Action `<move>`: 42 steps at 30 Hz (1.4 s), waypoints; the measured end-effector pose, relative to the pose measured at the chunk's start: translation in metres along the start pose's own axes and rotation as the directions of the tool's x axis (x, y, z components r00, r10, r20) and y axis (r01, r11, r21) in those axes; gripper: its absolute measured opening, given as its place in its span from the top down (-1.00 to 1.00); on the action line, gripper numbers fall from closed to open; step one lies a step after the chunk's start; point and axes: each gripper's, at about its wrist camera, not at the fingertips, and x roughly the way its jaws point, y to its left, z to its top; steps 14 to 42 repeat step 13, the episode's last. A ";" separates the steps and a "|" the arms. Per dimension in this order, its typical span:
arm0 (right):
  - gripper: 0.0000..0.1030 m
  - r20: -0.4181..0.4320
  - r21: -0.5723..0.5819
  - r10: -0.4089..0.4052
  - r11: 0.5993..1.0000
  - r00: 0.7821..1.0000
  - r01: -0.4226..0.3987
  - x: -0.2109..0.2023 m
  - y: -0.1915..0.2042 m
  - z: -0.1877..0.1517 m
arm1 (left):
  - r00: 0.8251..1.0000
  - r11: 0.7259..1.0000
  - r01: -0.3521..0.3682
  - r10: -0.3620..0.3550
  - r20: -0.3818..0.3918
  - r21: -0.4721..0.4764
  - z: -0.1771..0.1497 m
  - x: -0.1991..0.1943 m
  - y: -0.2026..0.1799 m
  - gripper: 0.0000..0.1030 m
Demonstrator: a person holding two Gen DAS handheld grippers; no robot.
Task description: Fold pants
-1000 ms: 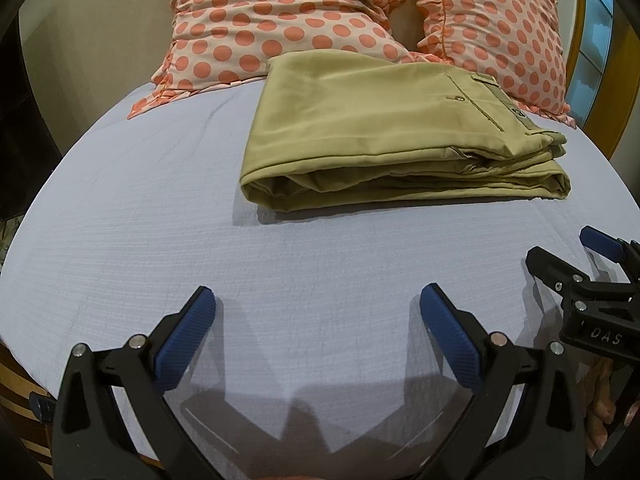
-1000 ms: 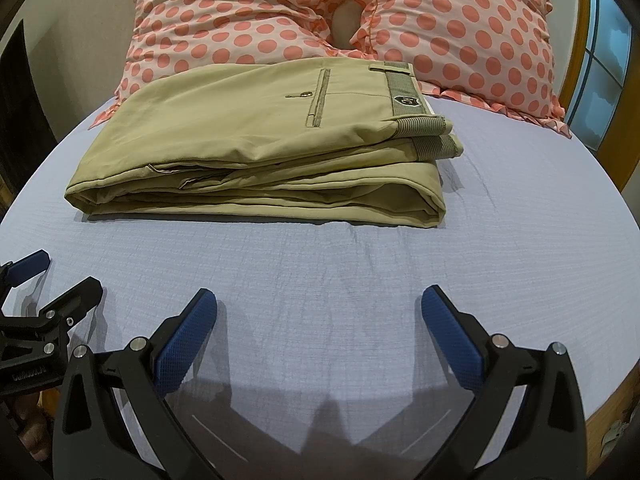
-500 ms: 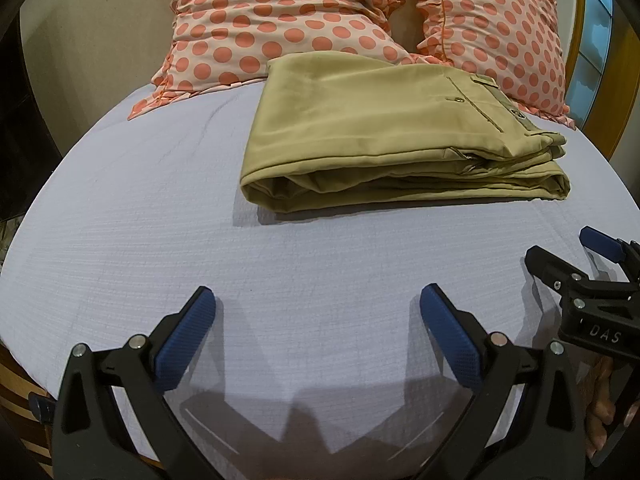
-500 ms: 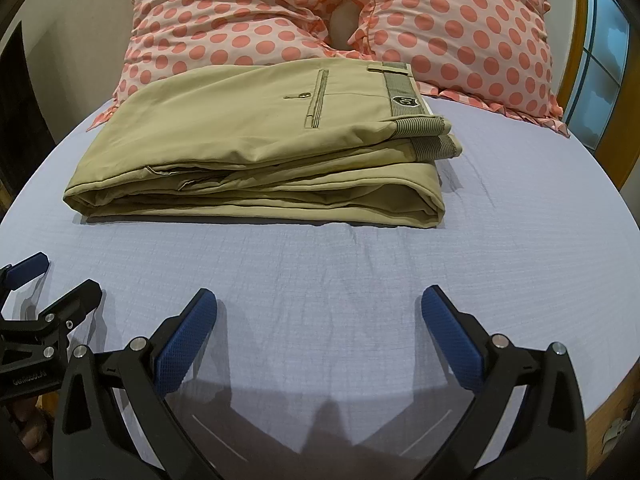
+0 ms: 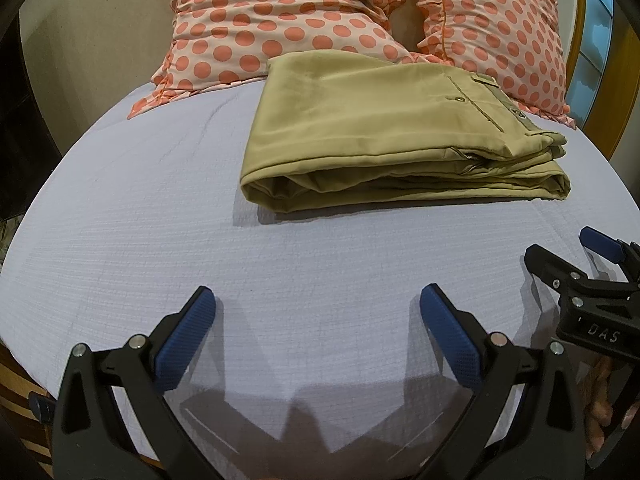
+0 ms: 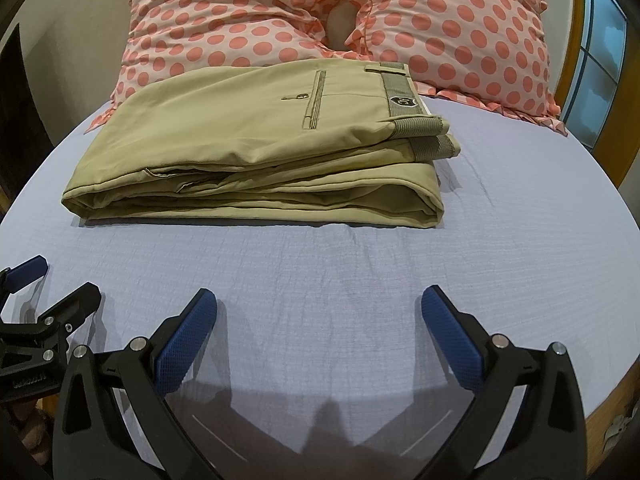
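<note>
Khaki pants [image 5: 384, 132] lie folded in a flat stack on the pale blue bed sheet [image 5: 140, 220], back pocket and waistband on top; they also show in the right wrist view [image 6: 256, 152]. My left gripper [image 5: 318, 312] is open and empty, hovering over the sheet well short of the pants. My right gripper [image 6: 320, 312] is open and empty, likewise short of the pants. Each gripper shows at the edge of the other's view: the right one [image 5: 560, 256] and the left one [image 6: 52, 280].
Two polka-dot pillows [image 6: 224, 20] [image 6: 460, 28] lean at the head of the bed behind the pants. A wooden frame and window [image 6: 600, 60] stand at the right. The bed's near edge lies just under the grippers.
</note>
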 end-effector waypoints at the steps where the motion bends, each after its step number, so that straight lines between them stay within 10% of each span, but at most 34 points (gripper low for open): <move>1: -0.97 0.000 0.000 -0.001 1.000 1.000 0.001 0.000 0.001 0.000 | 1.000 1.000 0.000 0.000 -0.004 -0.001 0.000 0.000 0.000 -0.97; 42: -0.97 0.001 0.000 0.000 1.000 1.000 0.000 0.000 0.000 0.000 | 1.000 1.000 -0.001 0.001 -0.005 0.000 0.001 0.002 -0.001 -0.97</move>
